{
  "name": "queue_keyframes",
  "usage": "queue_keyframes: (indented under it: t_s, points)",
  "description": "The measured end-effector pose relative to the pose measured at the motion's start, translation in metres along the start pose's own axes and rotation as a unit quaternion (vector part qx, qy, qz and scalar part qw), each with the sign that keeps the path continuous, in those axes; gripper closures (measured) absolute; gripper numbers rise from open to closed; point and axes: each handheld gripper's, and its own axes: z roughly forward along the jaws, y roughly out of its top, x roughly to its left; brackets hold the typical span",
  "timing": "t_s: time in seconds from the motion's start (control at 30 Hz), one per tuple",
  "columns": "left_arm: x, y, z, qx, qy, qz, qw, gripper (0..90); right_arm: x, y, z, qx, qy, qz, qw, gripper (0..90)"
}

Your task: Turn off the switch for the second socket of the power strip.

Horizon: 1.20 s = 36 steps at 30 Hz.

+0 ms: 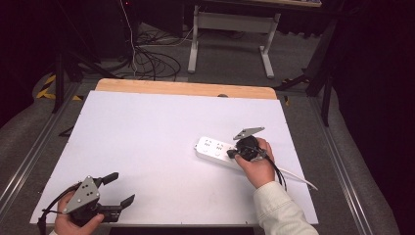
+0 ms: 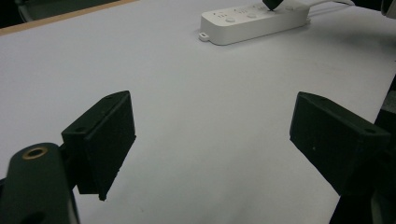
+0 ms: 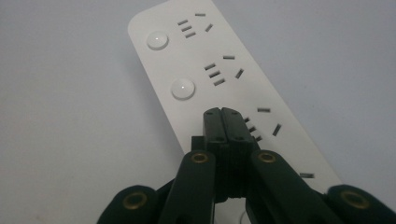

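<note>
A white power strip lies on the white table sheet, right of centre, its cable trailing to the right. My right gripper is shut with nothing held, its tips down on the strip's top. In the right gripper view the closed jaws stand over the strip where its third button would be, and two round buttons and several socket slots show beyond. My left gripper rests open at the table's near left corner. Between its wide-apart fingers lies bare sheet, and the strip shows far off.
A wooden table edge runs along the far side. Beyond it are a white desk frame and loose cables on the floor. Metal rails flank the table on both sides.
</note>
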Motion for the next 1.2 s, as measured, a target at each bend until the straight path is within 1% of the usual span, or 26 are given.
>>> queue_keyframes:
  t_s: [0.17, 0.37, 0.77, 1.2]
  points:
    - [0.0, 0.0, -0.0001, 0.0, 0.0, 0.0, 1.0, 14.7, 0.0007, 0.0001, 0.0011, 0.002, -0.002, -0.003, 1.0, 90.0]
    - [-0.0002, 0.0, 0.0, -0.001, 0.0, 0.001, 1.0, 14.7, 0.0029, -0.0006, 0.0012, 0.003, -0.015, -0.016, 0.9998, 90.0]
    - [-0.0006, -0.0001, 0.0003, 0.0, 0.0, 0.0, 1.0, 14.7, 0.0046, -0.004, 0.002, -0.002, -0.019, -0.017, 0.9997, 90.0]
    - [-0.0008, -0.0002, 0.0006, 0.001, 0.002, 0.001, 1.0, 14.8, 0.0054, -0.0046, 0.0028, -0.002, -0.019, -0.018, 0.9997, 90.0]
